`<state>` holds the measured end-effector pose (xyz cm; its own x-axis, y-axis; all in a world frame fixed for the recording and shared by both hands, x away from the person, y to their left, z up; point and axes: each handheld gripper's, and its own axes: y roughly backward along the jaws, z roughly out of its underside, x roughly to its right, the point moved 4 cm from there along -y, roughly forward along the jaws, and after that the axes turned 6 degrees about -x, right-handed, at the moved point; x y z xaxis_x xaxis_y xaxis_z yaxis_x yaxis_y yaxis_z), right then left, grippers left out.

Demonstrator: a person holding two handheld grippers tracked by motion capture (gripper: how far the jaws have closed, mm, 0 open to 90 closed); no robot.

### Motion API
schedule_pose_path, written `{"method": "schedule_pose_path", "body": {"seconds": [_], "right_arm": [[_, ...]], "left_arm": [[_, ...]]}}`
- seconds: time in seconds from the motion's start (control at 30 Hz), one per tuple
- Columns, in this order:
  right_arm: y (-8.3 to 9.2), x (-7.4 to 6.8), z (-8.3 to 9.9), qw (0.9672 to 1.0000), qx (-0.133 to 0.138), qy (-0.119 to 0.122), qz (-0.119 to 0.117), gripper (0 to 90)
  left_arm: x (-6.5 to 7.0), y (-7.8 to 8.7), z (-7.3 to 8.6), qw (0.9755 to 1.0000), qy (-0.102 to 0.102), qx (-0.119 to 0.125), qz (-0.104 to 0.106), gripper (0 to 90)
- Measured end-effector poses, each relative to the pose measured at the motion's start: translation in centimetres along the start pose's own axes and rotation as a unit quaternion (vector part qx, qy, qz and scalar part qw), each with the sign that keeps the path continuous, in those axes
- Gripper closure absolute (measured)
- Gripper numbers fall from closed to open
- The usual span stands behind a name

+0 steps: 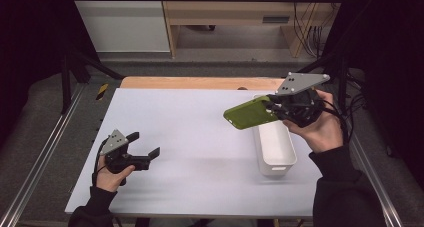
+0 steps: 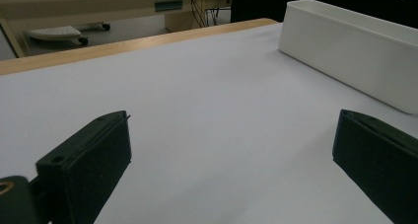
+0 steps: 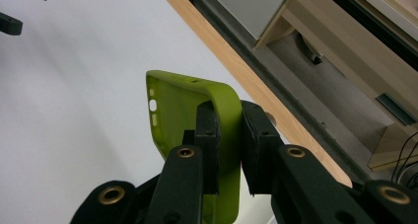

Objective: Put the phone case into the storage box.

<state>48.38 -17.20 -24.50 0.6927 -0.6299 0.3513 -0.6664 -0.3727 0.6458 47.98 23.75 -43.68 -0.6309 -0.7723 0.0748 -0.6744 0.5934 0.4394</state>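
While clamped, phone case (image 1: pixel 250 114) long axis leftward.

You get even light from overhead on the pale tabletop (image 1: pixel 200 132), with soft shadows under each gripper and black, dim surroundings. The near fingers (image 2: pixel 84 169) look soft and dark. The high view is slightly grainy.

The middle of the white table (image 1: pixel 190 132) is bare, so a hand could pass there. A long white bin (image 1: pixel 275 147) stands in the way near the right edge. The green phone case (image 1: pixel 250 113) hangs in the air above the bin's far end.
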Motion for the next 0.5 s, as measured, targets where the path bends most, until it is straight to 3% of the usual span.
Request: {"method": "schedule_pose_path", "body": {"seconds": [0.5], "right_arm": [[-0.2, 1.4, 0.1, 0.9993, -0.024, 0.003, 0.029, 79.2]], "left_arm": [[0.0, 0.0, 0.0, 1.0000, 0.001, 0.000, 0.001, 1.0]]}}
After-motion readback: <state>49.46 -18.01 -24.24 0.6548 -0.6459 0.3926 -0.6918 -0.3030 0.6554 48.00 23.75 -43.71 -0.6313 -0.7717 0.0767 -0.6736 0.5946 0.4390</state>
